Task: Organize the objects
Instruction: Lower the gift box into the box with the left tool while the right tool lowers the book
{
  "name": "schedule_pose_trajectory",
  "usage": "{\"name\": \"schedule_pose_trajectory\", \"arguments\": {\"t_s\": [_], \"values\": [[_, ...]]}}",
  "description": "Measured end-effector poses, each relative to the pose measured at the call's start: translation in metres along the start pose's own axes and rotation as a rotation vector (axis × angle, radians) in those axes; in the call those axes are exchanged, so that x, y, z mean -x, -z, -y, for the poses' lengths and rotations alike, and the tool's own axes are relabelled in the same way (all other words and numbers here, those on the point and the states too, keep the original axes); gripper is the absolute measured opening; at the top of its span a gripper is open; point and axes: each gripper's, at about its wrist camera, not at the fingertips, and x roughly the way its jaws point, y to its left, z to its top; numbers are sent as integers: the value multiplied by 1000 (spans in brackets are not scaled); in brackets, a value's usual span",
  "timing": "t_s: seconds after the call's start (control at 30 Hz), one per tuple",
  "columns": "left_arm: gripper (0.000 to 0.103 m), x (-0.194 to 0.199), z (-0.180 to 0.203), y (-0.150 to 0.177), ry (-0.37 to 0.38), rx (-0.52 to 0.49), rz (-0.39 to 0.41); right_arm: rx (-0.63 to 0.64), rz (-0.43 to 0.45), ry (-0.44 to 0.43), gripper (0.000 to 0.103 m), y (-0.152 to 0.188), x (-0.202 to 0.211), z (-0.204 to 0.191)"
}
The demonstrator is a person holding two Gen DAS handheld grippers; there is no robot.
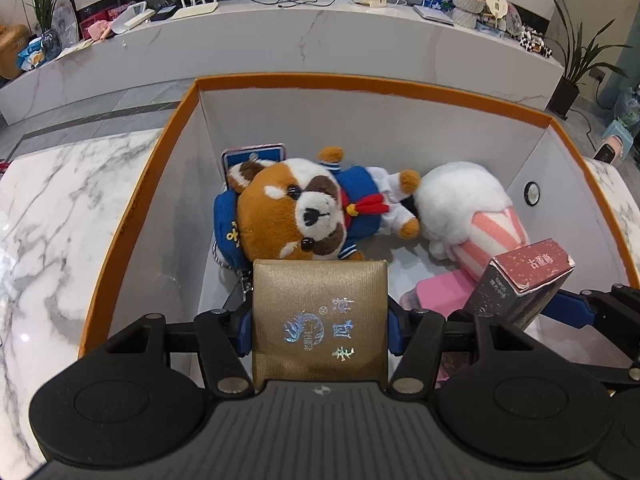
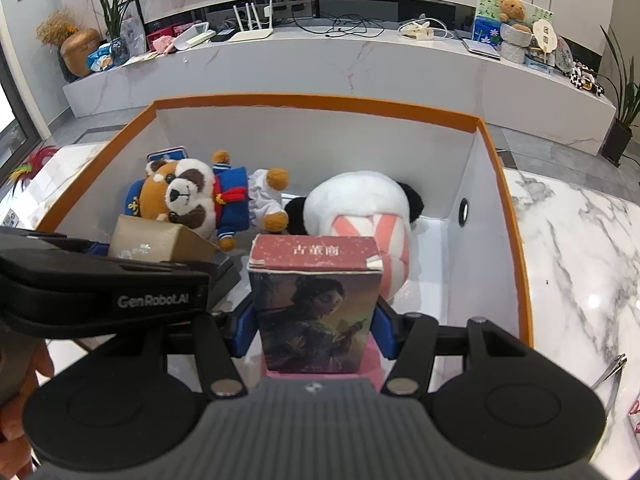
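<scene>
An orange-rimmed white box [image 1: 280, 80] [image 2: 320, 102] stands on the marble table. Inside lie a brown-and-white plush dog in a blue sailor suit [image 1: 296, 208] [image 2: 188, 196] and a white plush with pink stripes [image 1: 468, 204] [image 2: 360, 208]. My left gripper [image 1: 320, 320] is shut on a gold box [image 1: 320, 320] [image 2: 160, 240], held over the box's near side. My right gripper [image 2: 318, 320] is shut on a dark red picture box [image 2: 316, 304] [image 1: 520, 280], held over the box beside the left one. A pink item [image 1: 440, 296] lies under it.
A blue card [image 1: 254, 156] stands behind the plush dog. Marble table top [image 1: 60, 220] [image 2: 580, 260] lies on both sides of the box. A metal tool [image 2: 612, 372] lies on the table at right. A long white cabinet [image 2: 360, 60] with clutter runs behind.
</scene>
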Motion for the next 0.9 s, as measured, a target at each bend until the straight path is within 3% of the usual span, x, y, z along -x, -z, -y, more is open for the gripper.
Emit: {"name": "schedule_pose_trajectory", "arguments": {"t_s": [0.67, 0.77, 0.83, 0.9], "values": [[69, -7, -5, 0, -21, 31, -32, -33, -31, -65, 61, 2, -8, 4], [71, -7, -6, 0, -31, 32, -27, -20, -23, -52, 69, 3, -8, 3], [71, -4, -6, 1, -43, 24, -5, -15, -10, -36, 81, 2, -7, 3], [74, -1, -7, 2, -52, 26, 17, -9, -2, -37, 84, 2, -5, 3]]}}
